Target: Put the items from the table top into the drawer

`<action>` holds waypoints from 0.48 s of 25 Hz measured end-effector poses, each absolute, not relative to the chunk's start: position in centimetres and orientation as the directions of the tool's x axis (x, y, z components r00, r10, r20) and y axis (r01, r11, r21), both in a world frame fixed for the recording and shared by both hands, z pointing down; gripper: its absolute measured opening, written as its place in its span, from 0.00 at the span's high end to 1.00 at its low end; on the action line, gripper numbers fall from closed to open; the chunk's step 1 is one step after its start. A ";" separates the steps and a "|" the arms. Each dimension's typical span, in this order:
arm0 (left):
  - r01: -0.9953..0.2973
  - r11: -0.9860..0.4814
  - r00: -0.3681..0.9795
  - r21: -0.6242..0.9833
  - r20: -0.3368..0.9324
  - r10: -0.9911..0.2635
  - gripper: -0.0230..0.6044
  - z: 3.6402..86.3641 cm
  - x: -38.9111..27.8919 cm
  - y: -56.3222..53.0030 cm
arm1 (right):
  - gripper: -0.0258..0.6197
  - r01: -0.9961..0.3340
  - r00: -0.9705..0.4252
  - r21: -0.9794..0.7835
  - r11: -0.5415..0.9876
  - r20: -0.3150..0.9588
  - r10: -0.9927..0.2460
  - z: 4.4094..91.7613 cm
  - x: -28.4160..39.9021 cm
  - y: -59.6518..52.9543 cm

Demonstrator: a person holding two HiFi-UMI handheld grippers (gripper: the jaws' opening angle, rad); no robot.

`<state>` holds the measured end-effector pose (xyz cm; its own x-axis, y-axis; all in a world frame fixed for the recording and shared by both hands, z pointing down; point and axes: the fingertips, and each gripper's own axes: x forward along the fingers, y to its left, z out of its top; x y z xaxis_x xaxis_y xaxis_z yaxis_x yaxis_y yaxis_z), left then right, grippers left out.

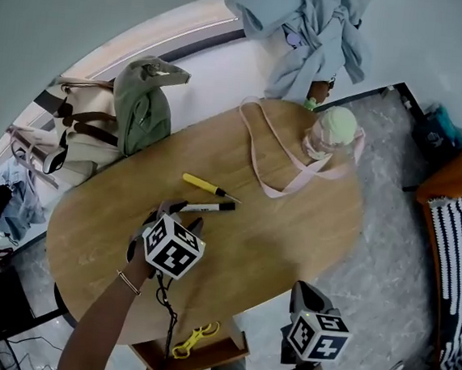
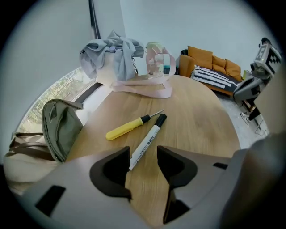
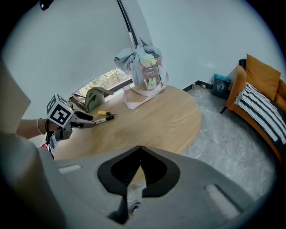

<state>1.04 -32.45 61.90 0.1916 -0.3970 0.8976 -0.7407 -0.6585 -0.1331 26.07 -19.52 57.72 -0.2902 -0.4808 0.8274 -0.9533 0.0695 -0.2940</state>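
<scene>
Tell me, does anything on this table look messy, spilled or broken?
Nothing looks spilled or broken. The only untidy bits: a pink strap by the bottle sprawls in loose loops over the table, and a blue-grey garment is bunched up at its far edge. The screwdriver and marker just lie flat.

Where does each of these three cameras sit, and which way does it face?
Head view: on the person's head, looking down at the table; left gripper and right gripper show.
Left gripper view: on that gripper, facing the marker; open jaws show.
Right gripper view: on that gripper, facing across the table; shut jaws show.
Shared: all show the marker.
</scene>
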 end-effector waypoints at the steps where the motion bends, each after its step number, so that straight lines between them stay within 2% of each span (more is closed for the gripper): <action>1: -0.728 -0.673 0.195 -0.132 0.901 -0.387 0.66 62.1 1.2 -32.5 | 0.95 -0.954 -0.288 -0.293 0.066 0.828 -0.481 57.8 26.2 -19.5; 7: -0.590 -0.793 0.214 -0.149 0.919 -0.332 0.65 62.9 1.8 -33.4 | 0.95 -0.953 -0.284 -0.301 0.043 0.828 -0.483 58.4 26.6 -19.1; 12: -0.507 -0.859 0.259 -0.066 0.939 -0.225 0.65 63.7 2.4 -33.1 | 0.95 -0.952 -0.281 -0.306 0.025 0.832 -0.478 58.8 27.0 -18.3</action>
